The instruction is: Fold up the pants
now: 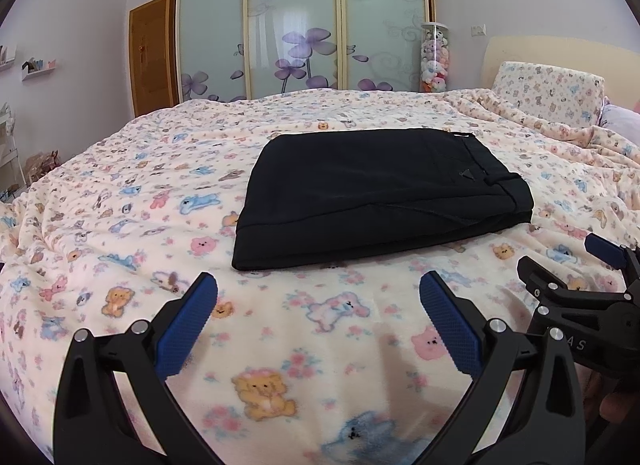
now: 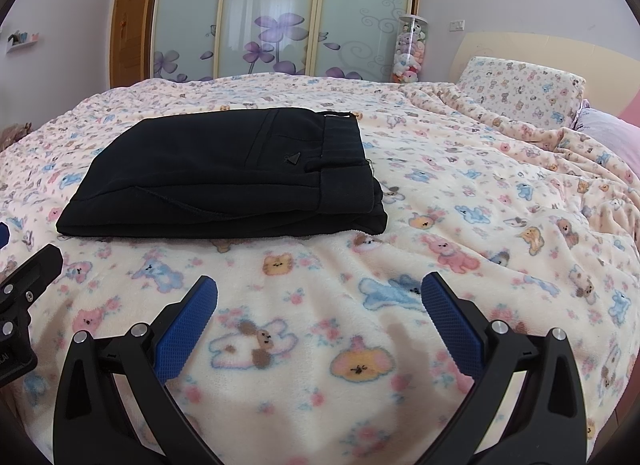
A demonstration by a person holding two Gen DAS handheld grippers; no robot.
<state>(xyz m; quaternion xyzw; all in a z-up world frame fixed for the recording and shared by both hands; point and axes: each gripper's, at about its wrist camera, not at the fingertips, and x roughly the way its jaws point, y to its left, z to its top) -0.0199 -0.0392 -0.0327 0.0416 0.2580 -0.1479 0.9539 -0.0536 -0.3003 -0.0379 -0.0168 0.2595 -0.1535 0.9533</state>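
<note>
Nearest the cameras, the left tongs (image 1: 318, 319) hover with their blue-padded fingers spread wide and nothing between them, above the teddy-bear blanket (image 1: 120, 193) that covers the bed. The right tongs (image 2: 319, 319) hang likewise released and empty over the same blanket, and they also show at the right edge of the left wrist view, close beside the left tongs; the letters "AS" can be read in white on their black body there, the rest cut off. At the left edge of the right wrist view part of the left tool shows with a few white letters too clipped to read. Beyond both tongs, apart from them and touched by neither, the black pants (image 1: 380, 193) lie folded into a flat rectangular stack on the blanket, waistband toward the pillow (image 1: 548, 91); a small triangular badge sits near the waistband, its writing too small to tell. Past the pants stands a frosted wardrobe (image 1: 296, 21) with purple flowers.
</note>
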